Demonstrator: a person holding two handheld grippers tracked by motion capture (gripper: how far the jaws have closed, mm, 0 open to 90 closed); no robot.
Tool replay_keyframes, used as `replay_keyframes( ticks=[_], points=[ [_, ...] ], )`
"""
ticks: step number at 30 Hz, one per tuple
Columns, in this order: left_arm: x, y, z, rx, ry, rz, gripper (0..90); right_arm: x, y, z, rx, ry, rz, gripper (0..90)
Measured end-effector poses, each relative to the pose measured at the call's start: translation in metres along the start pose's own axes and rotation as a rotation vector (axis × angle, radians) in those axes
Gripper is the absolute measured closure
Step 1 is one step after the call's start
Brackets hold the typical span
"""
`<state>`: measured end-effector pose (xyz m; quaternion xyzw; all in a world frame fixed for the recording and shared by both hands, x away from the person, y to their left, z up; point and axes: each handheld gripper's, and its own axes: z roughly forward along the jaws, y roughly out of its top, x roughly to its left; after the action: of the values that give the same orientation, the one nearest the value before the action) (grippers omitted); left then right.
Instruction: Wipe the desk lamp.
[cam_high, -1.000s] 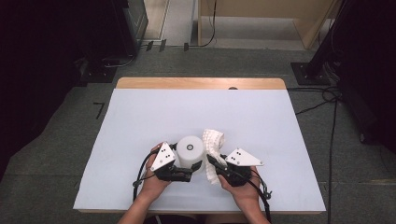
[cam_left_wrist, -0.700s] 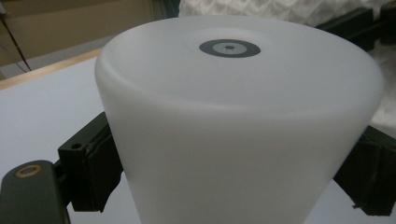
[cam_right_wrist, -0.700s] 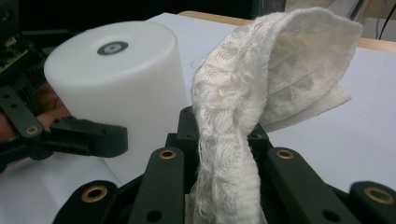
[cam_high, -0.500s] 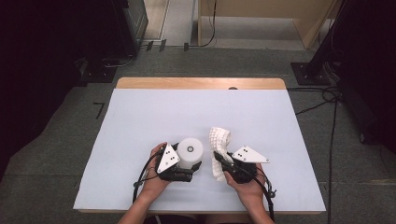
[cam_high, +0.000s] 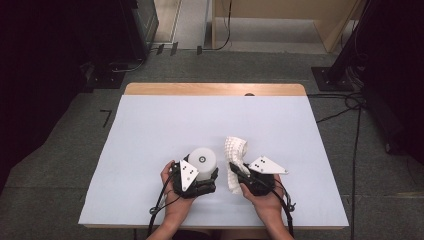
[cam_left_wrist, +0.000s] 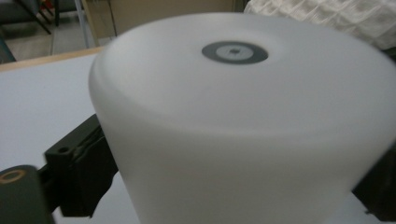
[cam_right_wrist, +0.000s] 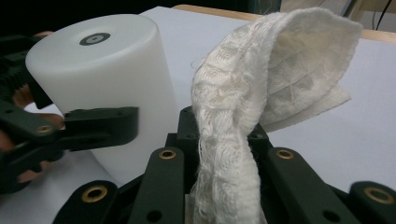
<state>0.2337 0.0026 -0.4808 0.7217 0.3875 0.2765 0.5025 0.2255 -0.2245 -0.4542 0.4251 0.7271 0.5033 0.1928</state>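
A white cylinder (cam_high: 202, 161) with a small grey disc on top stands upright on the white table (cam_high: 150, 130). My left gripper (cam_high: 199, 176) is shut on it, one black jaw on each side of its wall (cam_left_wrist: 233, 130). Just right of it, my right gripper (cam_high: 236, 172) is shut on a white woven cloth (cam_high: 235, 149). The cloth rises from between the jaws and folds over at the top (cam_right_wrist: 261, 88), its free end hanging toward the table. A narrow gap separates cloth and cylinder (cam_right_wrist: 98, 70). Both hands rest near the table's front edge.
A wooden strip (cam_high: 215, 89) runs along the table's far edge. Beyond it are dark cabinets and a wooden panel on a grey floor. Cables (cam_high: 350, 105) lie on the floor at the right.
The cloth, which leaned against the cylinder, has drawn slightly right and stands apart from it. The left hand has shifted a little toward the table's front, cylinder still held.
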Motion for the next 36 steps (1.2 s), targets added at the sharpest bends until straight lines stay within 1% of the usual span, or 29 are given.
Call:
replay_keyframes(
  ticks=[2, 3, 5, 7, 8, 9, 10, 11, 13, 14, 15, 17, 20, 21, 23, 27, 29, 30, 32, 33, 36],
  points=[
    [0.002, 0.001, -0.001, 0.005, -0.016, 0.017, 8.5, 0.0, 0.0, 0.0, -0.003, 0.0, -0.007, 75.6],
    [0.005, 0.001, -0.002, 0.01, -0.032, 0.014, 8.6, 0.0, 0.001, -0.001, -0.004, 0.0, -0.006, 75.6],
    [0.014, 0.005, -0.005, 0.002, -0.081, 0.012, 8.6, 0.0, 0.002, -0.002, -0.009, -0.001, -0.007, 75.7],
    [0.023, 0.011, -0.012, -0.039, -0.123, 0.001, 8.7, 0.002, 0.003, -0.003, -0.015, -0.002, -0.012, 75.6],
    [0.028, 0.016, -0.016, -0.058, -0.151, -0.004, 8.7, 0.004, 0.004, -0.004, -0.017, -0.005, -0.025, 75.6],
    [0.033, 0.02, -0.019, -0.072, -0.191, -0.012, 8.7, 0.006, 0.005, -0.004, -0.017, -0.007, -0.033, 75.6],
    [0.037, 0.024, -0.022, -0.09, -0.223, -0.02, 8.7, 0.007, 0.006, -0.004, -0.016, -0.001, -0.035, 75.6],
    [0.04, 0.027, -0.026, -0.11, -0.246, -0.021, 8.7, 0.009, 0.005, -0.003, -0.016, 0.008, -0.034, 75.6],
    [0.045, 0.032, -0.031, -0.143, -0.287, -0.04, 8.7, 0.013, 0.004, 0.0, -0.007, 0.023, -0.043, 75.6],
    [0.047, 0.034, -0.032, -0.156, -0.309, -0.05, 8.7, 0.015, 0.003, 0.002, 0.002, 0.036, -0.037, 75.6],
    [0.049, 0.035, -0.033, -0.162, -0.33, -0.062, 8.7, 0.018, 0.002, 0.004, 0.007, 0.044, -0.041, 75.6],
    [0.05, 0.035, -0.034, -0.17, -0.358, -0.069, 8.7, 0.024, -0.001, 0.008, 0.021, 0.054, -0.053, 75.6],
    [0.05, 0.033, -0.033, -0.157, -0.365, -0.054, 8.8, 0.03, -0.002, 0.011, 0.03, 0.061, -0.068, 75.6],
    [0.05, 0.033, -0.033, -0.152, -0.37, -0.054, 8.8, 0.031, -0.001, 0.01, 0.026, 0.06, -0.067, 75.6],
    [0.047, 0.031, -0.03, -0.135, -0.378, -0.04, 8.8, 0.03, 0.001, 0.008, 0.012, 0.063, -0.058, 75.6],
    [0.038, 0.027, -0.023, -0.086, -0.39, 0.014, 8.8, 0.029, 0.009, -0.001, -0.03, 0.066, -0.055, 75.6],
    [0.034, 0.025, -0.02, -0.062, -0.397, 0.021, 8.8, 0.029, 0.013, -0.007, -0.053, 0.063, -0.062, 75.6],
    [0.033, 0.024, -0.018, -0.053, -0.398, 0.016, 8.8, 0.03, 0.015, -0.009, -0.064, 0.058, -0.07, 75.6],
    [0.031, 0.023, -0.017, -0.043, -0.4, 0.011, 8.8, 0.03, 0.019, -0.014, -0.088, 0.059, -0.083, 75.6],
    [0.03, 0.023, -0.016, -0.038, -0.4, 0.019, 8.8, 0.03, 0.02, -0.016, -0.099, 0.059, -0.087, 75.6],
    [0.029, 0.023, -0.017, -0.039, -0.396, 0.03, 8.8, 0.03, 0.022, -0.018, -0.099, 0.057, -0.097, 75.6]
  ],
)
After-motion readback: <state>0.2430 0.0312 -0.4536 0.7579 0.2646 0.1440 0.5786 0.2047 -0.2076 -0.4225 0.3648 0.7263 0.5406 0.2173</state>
